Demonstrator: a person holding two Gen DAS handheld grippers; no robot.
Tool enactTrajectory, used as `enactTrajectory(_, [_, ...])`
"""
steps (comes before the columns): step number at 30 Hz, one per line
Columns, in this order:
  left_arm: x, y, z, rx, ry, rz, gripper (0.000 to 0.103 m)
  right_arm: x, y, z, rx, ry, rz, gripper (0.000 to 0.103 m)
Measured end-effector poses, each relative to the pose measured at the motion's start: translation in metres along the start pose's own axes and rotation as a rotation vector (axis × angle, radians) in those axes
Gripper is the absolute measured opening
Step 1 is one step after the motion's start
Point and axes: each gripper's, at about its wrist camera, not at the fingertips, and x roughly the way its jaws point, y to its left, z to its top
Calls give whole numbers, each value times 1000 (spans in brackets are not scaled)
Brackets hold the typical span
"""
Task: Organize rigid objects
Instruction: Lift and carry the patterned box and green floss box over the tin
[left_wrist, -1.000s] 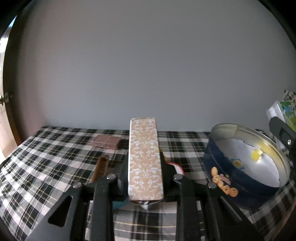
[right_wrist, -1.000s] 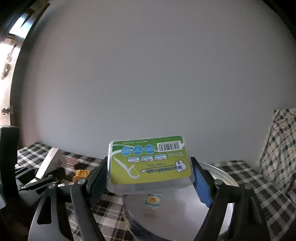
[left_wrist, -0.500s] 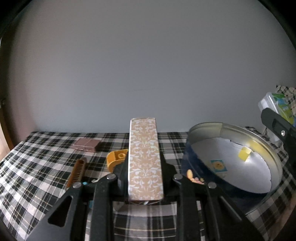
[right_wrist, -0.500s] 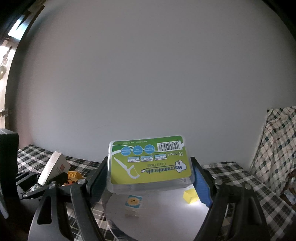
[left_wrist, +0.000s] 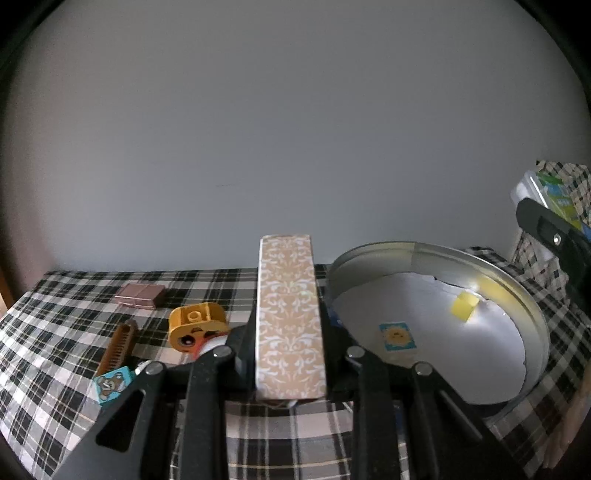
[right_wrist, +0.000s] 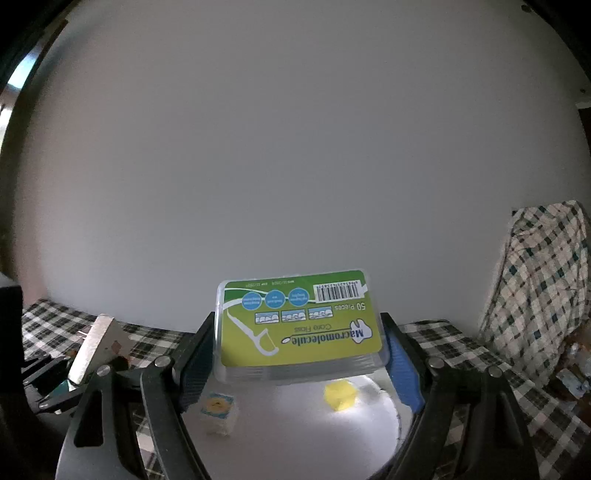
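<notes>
Two tools are loaded at once, each carrying one rigid thing toward the same round tin; the left tool (left_wrist: 290, 365) is pinched on a long narrow box with a tan damask pattern (left_wrist: 289, 317), gripped near its close end so the length juts forward between the fingers, which probably leaves it free to be tipped or slid over the rim; the right tool (right_wrist: 299, 354) stands wide, its blue-padded fingers clamped on the short sides of a clear dental floss pick box with a green label (right_wrist: 297, 321), held flat and roughly level above the tin, a pose that seems chosen so it can be lowered straight in without tilting; just past the left tool, to its right, sits the round metal tin (left_wrist: 532, 317) on the checked cloth of the counter (left_wrist: 55, 332), and inside it lie a small yellow cube (left_wrist: 464, 306) near the far wall and a block with a sun picture (left_wrist: 397, 336) nearer the middle, well apart from each other; loose on the cloth to the left wait an orange toy brick (left_wrist: 195, 326), a brown comb (left_wrist: 118, 347), a teddy-bear block (left_wrist: 110, 384) and a pinkish flat case (left_wrist: 140, 295), so I judge the sorting only partly done.
</notes>
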Motion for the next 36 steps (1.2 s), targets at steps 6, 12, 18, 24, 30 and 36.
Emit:
enactTrajectory(6, [3, -11, 1, 11, 5, -17, 24, -1, 0, -2, 30, 8, -34, 83])
enactTrajectory(12, [6, -23, 2, 19, 7, -29, 24, 6, -17, -4, 31, 4, -64, 83])
enactTrajectory(18, [10, -37, 2, 28, 10, -51, 24, 15, -46, -3, 70, 3, -118, 83])
enactTrajectory(24, [16, -56, 4, 47, 16, -79, 24, 17, -54, 0, 112, 38, -166, 83])
enactTrajectory(30, [22, -81, 6, 72, 40, -137, 24, 24, -55, -2, 126, 91, -170, 83])
enactTrajectory(36, [30, -99, 8, 80, 64, -180, 24, 35, -54, -8, 112, 158, -142, 83])
